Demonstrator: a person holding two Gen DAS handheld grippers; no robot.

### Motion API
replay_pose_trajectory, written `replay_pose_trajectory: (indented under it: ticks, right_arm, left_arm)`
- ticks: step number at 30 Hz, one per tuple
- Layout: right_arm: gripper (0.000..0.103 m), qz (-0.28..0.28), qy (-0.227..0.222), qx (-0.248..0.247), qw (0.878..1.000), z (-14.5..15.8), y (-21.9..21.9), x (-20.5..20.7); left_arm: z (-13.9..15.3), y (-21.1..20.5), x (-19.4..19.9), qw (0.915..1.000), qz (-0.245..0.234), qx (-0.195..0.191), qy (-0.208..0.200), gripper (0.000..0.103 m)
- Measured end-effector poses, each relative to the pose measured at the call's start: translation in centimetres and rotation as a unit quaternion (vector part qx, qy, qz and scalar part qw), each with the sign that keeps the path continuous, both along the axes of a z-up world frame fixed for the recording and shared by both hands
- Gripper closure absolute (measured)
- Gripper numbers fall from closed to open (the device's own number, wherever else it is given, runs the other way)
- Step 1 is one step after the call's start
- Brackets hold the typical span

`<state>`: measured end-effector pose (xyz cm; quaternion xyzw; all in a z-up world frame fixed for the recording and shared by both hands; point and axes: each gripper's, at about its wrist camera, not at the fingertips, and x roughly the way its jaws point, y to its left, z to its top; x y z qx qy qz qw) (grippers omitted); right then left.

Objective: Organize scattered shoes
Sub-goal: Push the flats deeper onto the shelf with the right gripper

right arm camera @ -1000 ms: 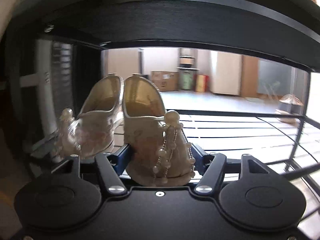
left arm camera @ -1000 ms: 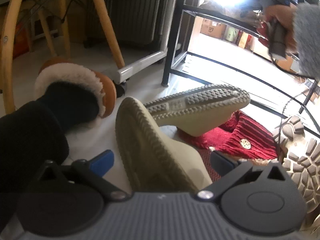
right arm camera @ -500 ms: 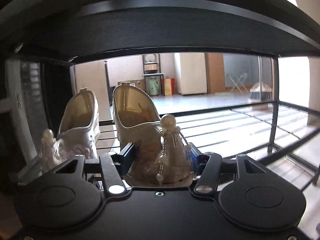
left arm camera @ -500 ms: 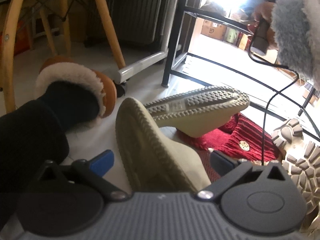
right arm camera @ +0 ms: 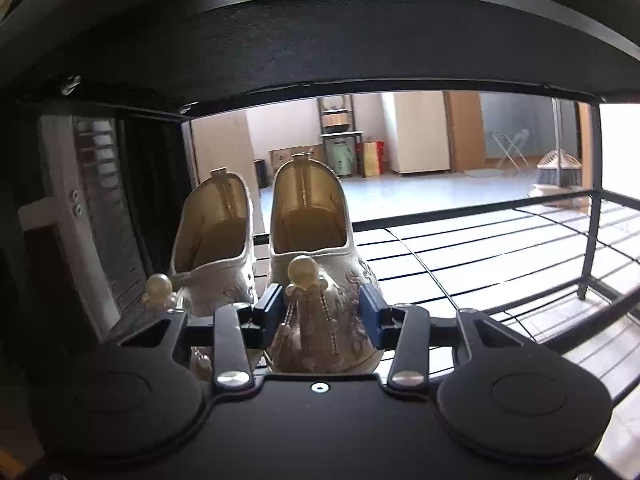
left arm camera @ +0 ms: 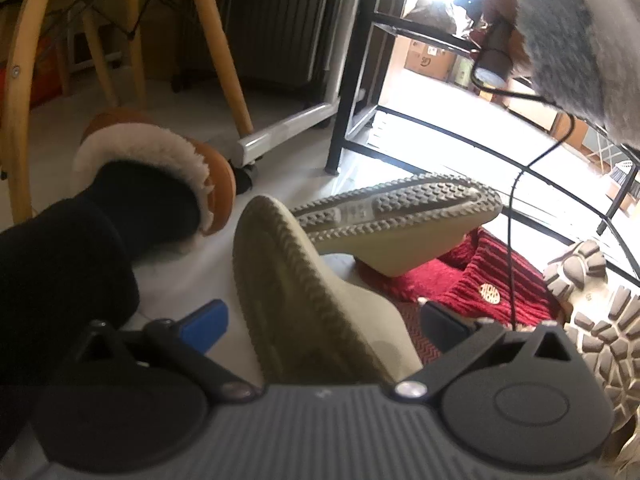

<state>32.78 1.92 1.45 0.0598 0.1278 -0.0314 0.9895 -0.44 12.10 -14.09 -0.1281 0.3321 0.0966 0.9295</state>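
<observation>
Two pearl-trimmed shoes (right arm camera: 308, 240) stand paired on the rack shelf (right arm camera: 480, 248); the right gripper (right arm camera: 320, 312) jaws are closing around one toe. Several remain on the floor — the left gripper (left arm camera: 320, 320) gapes around a beige shoe (left arm camera: 304, 300), ungrasped.

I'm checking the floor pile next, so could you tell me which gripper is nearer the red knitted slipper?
Left. The left gripper hangs over the floor pile, the red knitted slipper just beyond its fingers. The right gripper is up in the shoe rack, closing around a pearl-trimmed shoe.

pearl-trimmed shoe (right arm camera: 320, 280) between closing jaws
</observation>
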Motion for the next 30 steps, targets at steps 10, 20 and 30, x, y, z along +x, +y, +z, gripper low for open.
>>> replay_pose_trajectory:
  ticks: [10, 20, 30]
  right_arm:
    - [0.029, 0.056, -0.017, -0.019, 0.998, 1.7, -1.4, -0.5]
    - [0.017, 0.061, 0.025, -0.060, 0.996, 2.5, -1.0, 5.2]
    - [0.043, 0.097, 0.053, -0.076, 0.991, 1.7, -0.4, 5.9]
  left_arm:
    - [0.0, -0.1, 0.0, 1.0000, -0.001, 0.001, 0.002, 0.000]
    - [-0.3, 0.1, 0.2, 0.9999, 0.006, -0.003, 0.010, 0.000]
    - [-0.4, -0.1, 0.3, 0.9999, 0.000, -0.001, 0.015, 0.000]
